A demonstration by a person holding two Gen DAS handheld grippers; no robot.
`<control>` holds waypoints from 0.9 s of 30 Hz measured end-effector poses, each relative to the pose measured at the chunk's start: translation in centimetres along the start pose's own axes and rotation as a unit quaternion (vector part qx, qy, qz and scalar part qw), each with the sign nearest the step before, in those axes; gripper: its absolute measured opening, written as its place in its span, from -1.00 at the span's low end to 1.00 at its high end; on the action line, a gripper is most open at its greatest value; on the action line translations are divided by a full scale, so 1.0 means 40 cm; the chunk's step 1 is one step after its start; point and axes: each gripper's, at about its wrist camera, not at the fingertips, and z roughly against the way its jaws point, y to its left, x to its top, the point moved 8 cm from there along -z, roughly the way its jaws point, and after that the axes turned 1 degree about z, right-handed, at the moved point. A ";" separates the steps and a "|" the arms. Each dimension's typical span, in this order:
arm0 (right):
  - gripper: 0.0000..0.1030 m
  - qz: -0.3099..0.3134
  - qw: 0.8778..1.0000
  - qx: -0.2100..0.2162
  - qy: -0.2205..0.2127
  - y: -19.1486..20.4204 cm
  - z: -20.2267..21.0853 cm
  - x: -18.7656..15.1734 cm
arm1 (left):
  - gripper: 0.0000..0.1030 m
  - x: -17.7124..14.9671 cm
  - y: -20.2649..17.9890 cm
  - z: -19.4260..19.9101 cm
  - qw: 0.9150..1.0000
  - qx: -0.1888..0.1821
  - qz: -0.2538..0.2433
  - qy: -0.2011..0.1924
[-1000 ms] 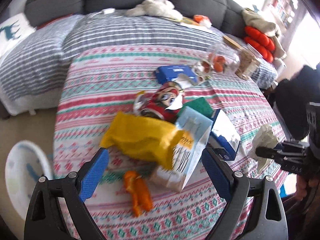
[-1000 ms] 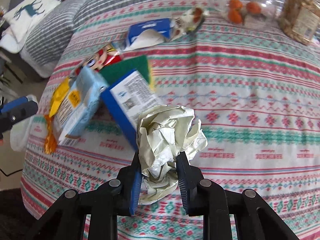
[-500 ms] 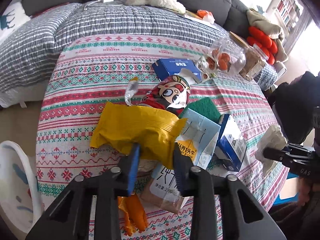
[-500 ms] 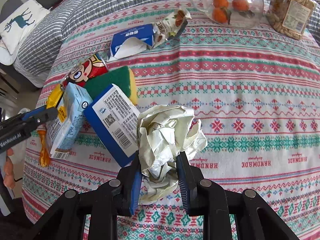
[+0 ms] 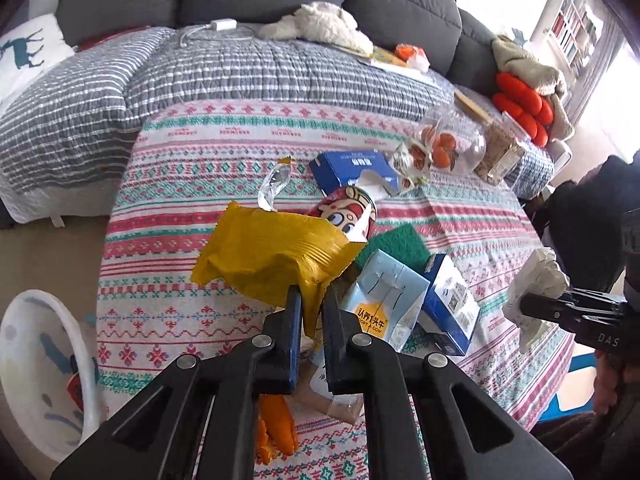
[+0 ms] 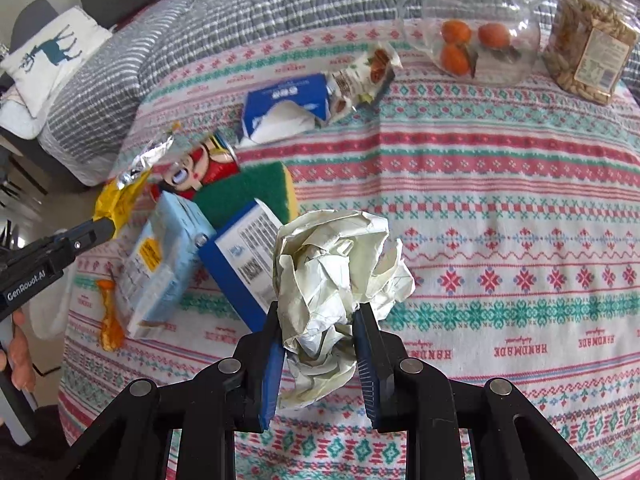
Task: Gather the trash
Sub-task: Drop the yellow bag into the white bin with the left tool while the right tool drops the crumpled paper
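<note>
Left wrist view shows the left gripper (image 5: 311, 312) pinched tight on a corner of the yellow snack wrapper (image 5: 272, 256), which stands lifted over the patterned tablecloth (image 5: 192, 184) in front of a pale blue milk carton (image 5: 384, 300), a blue box (image 5: 448, 304), a green sponge (image 5: 396, 240) and a red cartoon can (image 5: 352, 212). Right wrist view shows the right gripper (image 6: 320, 344) clamped on a crumpled paper ball (image 6: 336, 272) held above the cloth, with an orange wrapper (image 6: 109, 320) lying near the table's left edge and a glass jar of oranges (image 6: 472, 40) at the far side.
</note>
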 end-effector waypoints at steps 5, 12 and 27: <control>-0.42 0.002 1.000 0.007 -0.009 0.033 0.006 0.023 | -0.81 -0.003 0.037 0.043 1.000 0.009 0.007 -0.008; -0.42 0.018 0.999 0.024 -0.020 0.123 -0.001 0.058 | -0.81 -0.016 0.124 0.099 0.999 0.030 0.021 -0.015; -0.42 0.090 0.994 0.059 -0.003 0.397 -0.096 0.076 | -0.81 -0.123 0.427 0.225 0.991 0.103 0.089 -0.012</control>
